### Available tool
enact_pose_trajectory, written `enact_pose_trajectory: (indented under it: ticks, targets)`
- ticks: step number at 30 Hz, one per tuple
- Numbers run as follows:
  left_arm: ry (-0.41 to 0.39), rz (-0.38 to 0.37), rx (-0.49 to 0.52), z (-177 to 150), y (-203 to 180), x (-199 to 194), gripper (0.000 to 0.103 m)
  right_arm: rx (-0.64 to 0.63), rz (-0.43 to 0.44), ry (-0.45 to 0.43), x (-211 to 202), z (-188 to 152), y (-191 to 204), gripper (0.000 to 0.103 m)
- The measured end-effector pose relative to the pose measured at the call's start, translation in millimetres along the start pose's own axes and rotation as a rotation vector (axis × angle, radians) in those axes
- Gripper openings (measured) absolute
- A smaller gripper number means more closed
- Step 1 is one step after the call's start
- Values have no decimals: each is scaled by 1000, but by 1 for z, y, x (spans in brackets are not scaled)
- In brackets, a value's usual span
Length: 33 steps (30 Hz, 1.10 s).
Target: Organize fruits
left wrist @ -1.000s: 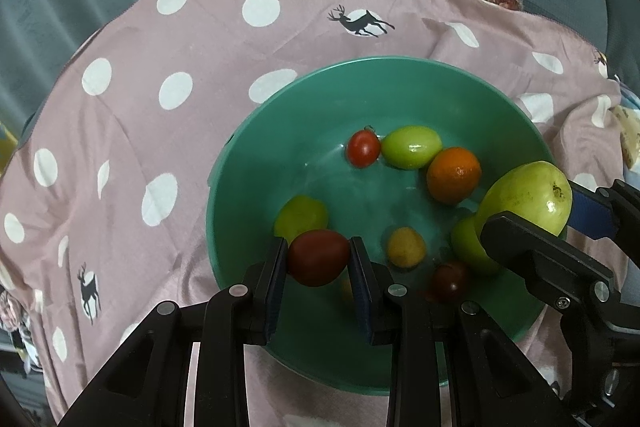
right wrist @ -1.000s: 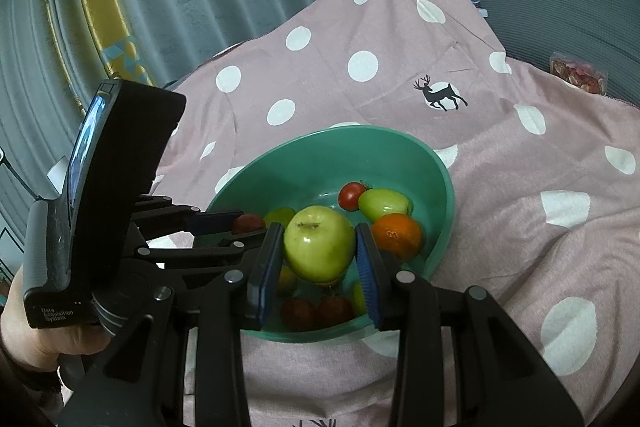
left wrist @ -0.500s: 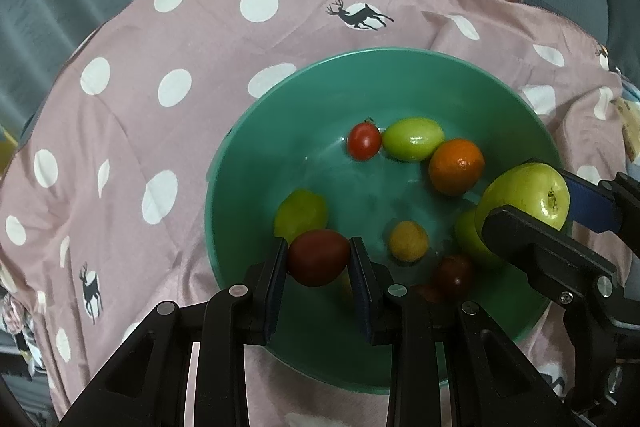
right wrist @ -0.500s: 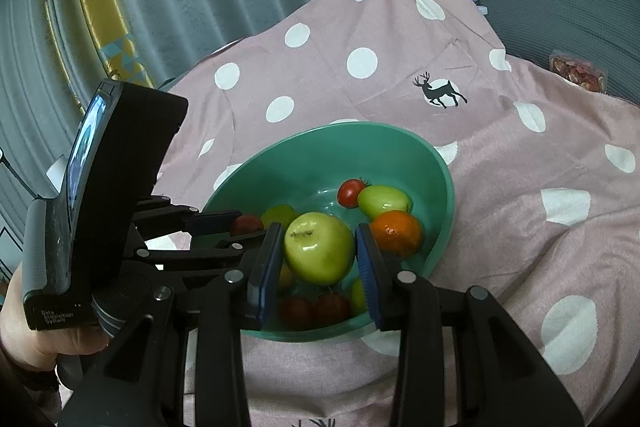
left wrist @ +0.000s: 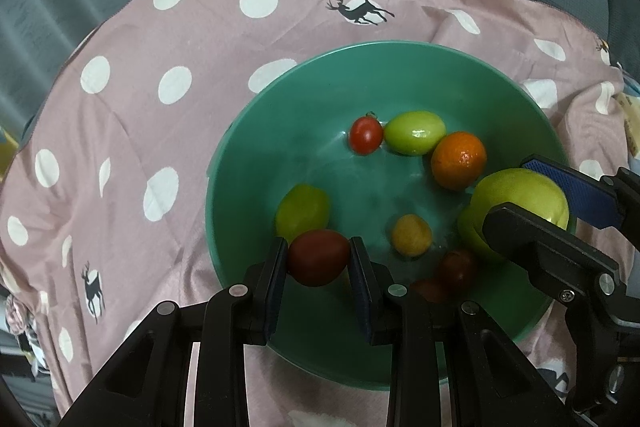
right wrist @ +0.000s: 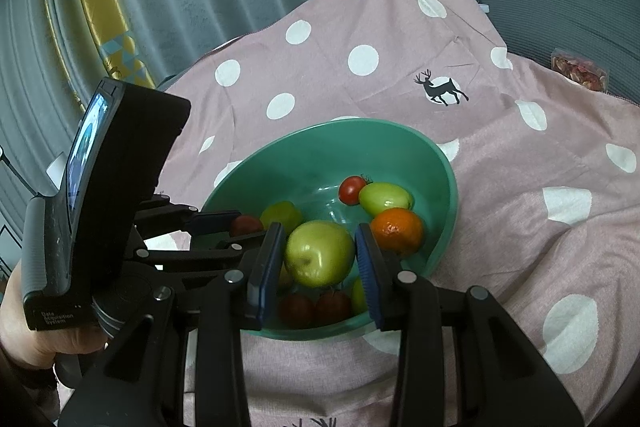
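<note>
A green bowl (left wrist: 256, 131) sits on a pink cloth (left wrist: 168, 39) with white dots and small deer prints. Two handheld grippers reach over its near side. The left gripper (left wrist: 319, 261) is closed on a dark red tomato (left wrist: 318, 257), its two fingers pressed to either side of it, just above the bowl's near wall. The right gripper (right wrist: 320, 257) is closed on a green apple (right wrist: 318, 253), held over the fruit at the bowl's right side (seen from the left camera the apple nearly touches a green fruit beneath it).

Loose in the bowl lie a small red tomato (left wrist: 365, 134), an oval green fruit (left wrist: 415, 132) touching it, an orange (left wrist: 459, 159), another green fruit (left wrist: 303, 211), a small yellow fruit (left wrist: 411, 235) and two dark red tomatoes (right wrist: 314, 308) near the front.

The step in hand looks like placing both fruits into the bowl. Next, each gripper likely needs to lower slightly and open, letting the apple settle without knocking the orange, then lift clear
</note>
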<state>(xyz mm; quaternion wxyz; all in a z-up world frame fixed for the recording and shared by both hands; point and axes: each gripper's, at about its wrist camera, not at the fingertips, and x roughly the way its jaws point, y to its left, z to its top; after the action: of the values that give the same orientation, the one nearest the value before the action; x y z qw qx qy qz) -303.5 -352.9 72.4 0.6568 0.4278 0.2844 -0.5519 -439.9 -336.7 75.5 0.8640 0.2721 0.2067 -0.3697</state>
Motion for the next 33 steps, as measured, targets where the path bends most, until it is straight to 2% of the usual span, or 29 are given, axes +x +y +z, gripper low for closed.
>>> enact_pose_trajectory:
  ticks: [15, 22, 28, 29, 30, 33]
  targets:
    - [6, -8, 6, -2, 1, 1, 31, 1, 0, -12, -2, 0, 0, 38]
    - [-1, -22, -29, 2, 7, -1, 31, 2, -3, -13, -2, 0, 0, 38]
    - [-30, -27, -67, 4, 14, -10, 32, 5, -21, -31, -5, 1, -2, 50]
    - [-38, -25, -77, 3, 16, -13, 39, 10, -28, -36, -6, 1, -2, 55]
    - [-45, -23, -89, 2, 19, -16, 49, 14, -38, -43, -8, 1, -4, 60]
    - [-75, -37, -142, -1, 29, -26, 62, 24, -65, -58, -11, 2, -6, 70]
